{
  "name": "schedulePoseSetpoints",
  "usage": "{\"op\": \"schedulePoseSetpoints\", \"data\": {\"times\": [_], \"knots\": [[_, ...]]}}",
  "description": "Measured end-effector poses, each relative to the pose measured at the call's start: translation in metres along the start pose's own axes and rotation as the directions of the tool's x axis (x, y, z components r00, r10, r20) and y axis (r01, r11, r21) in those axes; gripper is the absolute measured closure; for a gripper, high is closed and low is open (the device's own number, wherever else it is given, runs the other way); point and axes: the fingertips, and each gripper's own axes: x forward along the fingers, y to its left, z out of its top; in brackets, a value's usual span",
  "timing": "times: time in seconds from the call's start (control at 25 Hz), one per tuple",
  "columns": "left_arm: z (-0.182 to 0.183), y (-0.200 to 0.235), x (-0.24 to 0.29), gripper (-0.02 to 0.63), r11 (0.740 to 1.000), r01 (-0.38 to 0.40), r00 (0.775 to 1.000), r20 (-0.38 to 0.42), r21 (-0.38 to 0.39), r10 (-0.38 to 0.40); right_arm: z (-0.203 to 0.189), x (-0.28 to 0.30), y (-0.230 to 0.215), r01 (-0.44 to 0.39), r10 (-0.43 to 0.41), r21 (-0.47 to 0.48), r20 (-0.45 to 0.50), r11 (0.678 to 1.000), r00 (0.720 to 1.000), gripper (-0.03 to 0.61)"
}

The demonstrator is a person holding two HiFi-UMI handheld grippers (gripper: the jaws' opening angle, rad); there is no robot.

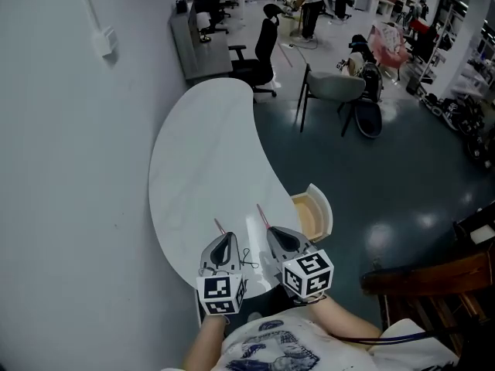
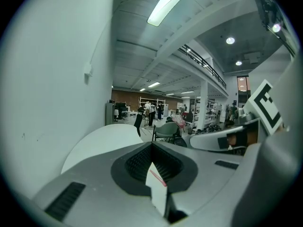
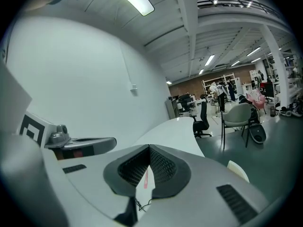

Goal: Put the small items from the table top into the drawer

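Both grippers hover side by side over the near end of the white curved table (image 1: 201, 153). My left gripper (image 1: 219, 232) has its jaws meeting at the tip (image 2: 151, 144), and I see nothing gripped between them. My right gripper (image 1: 267, 226) is shut as well (image 3: 149, 146). A small black tangle of wire (image 1: 247, 258) lies on the table between them, and it also shows below the right jaws as the wire (image 3: 140, 204). The open drawer (image 1: 313, 215), pale wood inside, sticks out from the table's right edge just beyond the right gripper.
A plain wall (image 1: 69, 168) runs along the table's left side. Beyond the table stand a black office chair (image 1: 259, 52) and a grey chair (image 1: 332, 91) on the dark floor. A dark wooden chair (image 1: 433, 284) is close on my right.
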Motion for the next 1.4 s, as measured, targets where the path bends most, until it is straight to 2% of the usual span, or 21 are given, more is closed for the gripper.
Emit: {"op": "schedulePoseSetpoints", "data": {"times": [0.56, 0.92, 1.12, 1.4], "knots": [[-0.014, 0.019, 0.085, 0.594, 0.987, -0.150, 0.986, -0.083, -0.047, 0.146, 0.006, 0.080, -0.074, -0.112, 0.111, -0.005, -0.117, 0.994, 0.987, 0.557], [-0.024, 0.016, 0.116, 0.594, 0.967, -0.248, 0.965, -0.106, -0.061, 0.240, -0.008, 0.106, -0.111, -0.174, 0.152, -0.093, -0.200, 0.980, 0.968, 0.557], [-0.037, 0.007, 0.120, 0.594, 0.963, -0.263, 0.958, -0.138, -0.062, 0.252, -0.018, 0.115, -0.123, -0.171, 0.140, -0.118, -0.236, 0.978, 0.962, 0.557], [-0.041, 0.010, 0.129, 0.594, 0.967, -0.250, 0.958, -0.159, -0.057, 0.238, -0.039, 0.120, -0.127, -0.160, 0.125, -0.102, -0.284, 0.982, 0.951, 0.557]]}}
